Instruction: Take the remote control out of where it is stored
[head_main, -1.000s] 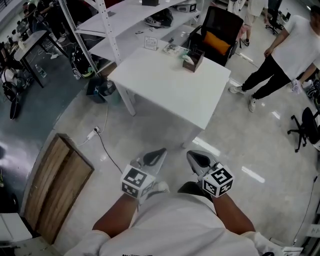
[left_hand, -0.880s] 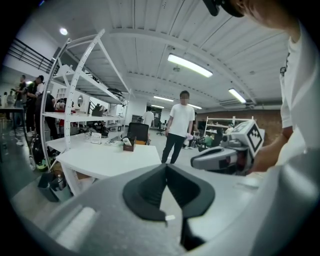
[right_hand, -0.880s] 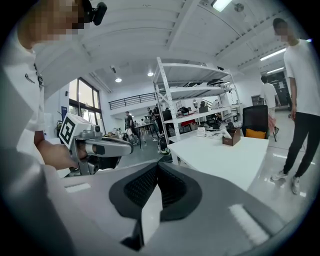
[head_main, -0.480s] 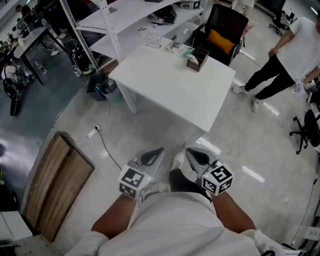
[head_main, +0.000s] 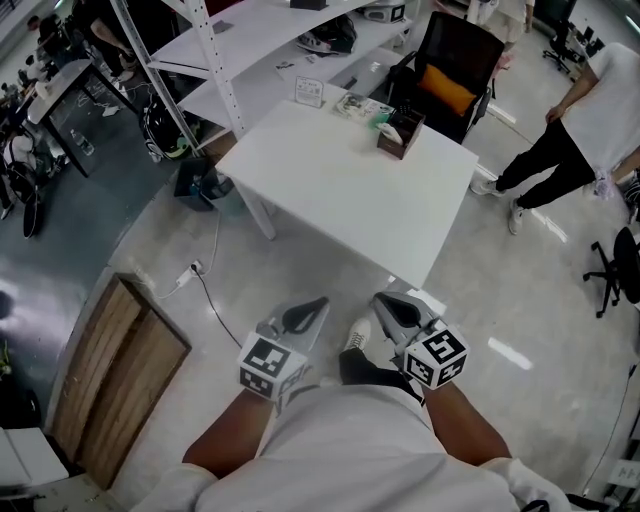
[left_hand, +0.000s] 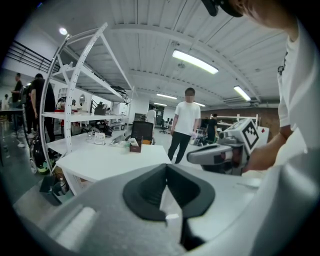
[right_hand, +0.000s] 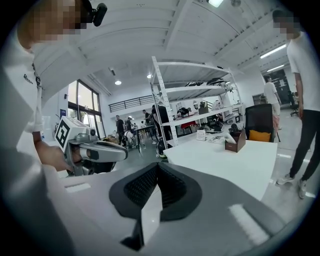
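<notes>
From the head view, the person stands a little way back from a white surface (head_main: 340, 190), holding both sets of tongs low in front of the body. The left tongs (head_main: 318, 304) and the right tongs (head_main: 384, 306) lie side by side, pointed at the surface, each with its jaws together and nothing between them. A small brown box (head_main: 400, 134) sits at the far corner of the surface, well apart from both tongs. Something stands in it, but from here I cannot make out the remote control itself. Behind that corner is a black chair (head_main: 455, 55) with an orange cushion, and a white shelf rack (head_main: 230, 70) runs along the far left. A wooden board (head_main: 110, 375) lies on the floor to the left, and another person (head_main: 585, 120) stands off to the right.

In the left gripper view, the left tongs (left_hand: 166, 169) are closed and empty. The right tongs (left_hand: 196, 157) show just beside them on the right. The surface (left_hand: 110, 160) stretches ahead, with the brown box (left_hand: 135, 146) at its far end.

In the right gripper view, the right tongs (right_hand: 158, 169) are pressed together on nothing, and the left tongs (right_hand: 120, 152) show to the left. The brown box (right_hand: 235, 142) stands far off on the surface (right_hand: 225, 160).
</notes>
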